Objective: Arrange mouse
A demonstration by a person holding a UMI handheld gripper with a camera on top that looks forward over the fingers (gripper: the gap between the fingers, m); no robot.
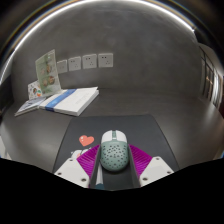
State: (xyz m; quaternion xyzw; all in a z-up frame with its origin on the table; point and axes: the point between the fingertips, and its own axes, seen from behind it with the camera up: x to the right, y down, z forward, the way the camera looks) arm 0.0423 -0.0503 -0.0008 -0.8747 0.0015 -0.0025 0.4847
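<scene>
A pale green-grey mouse (112,153) with a dotted shell and white front buttons sits between my fingers, pointing away from me. My gripper (112,150) is shut on it: the purple pads (88,158) press against its left and right sides. It is over the near part of a dark grey mouse mat (135,125). I cannot tell whether the mouse rests on the mat or is lifted just off it.
A small red heart-shaped object (87,139) lies on the mat just left of the mouse. An open book (60,101) lies further left on the table, with an upright card (45,70) behind it. Wall sockets (88,62) line the back wall.
</scene>
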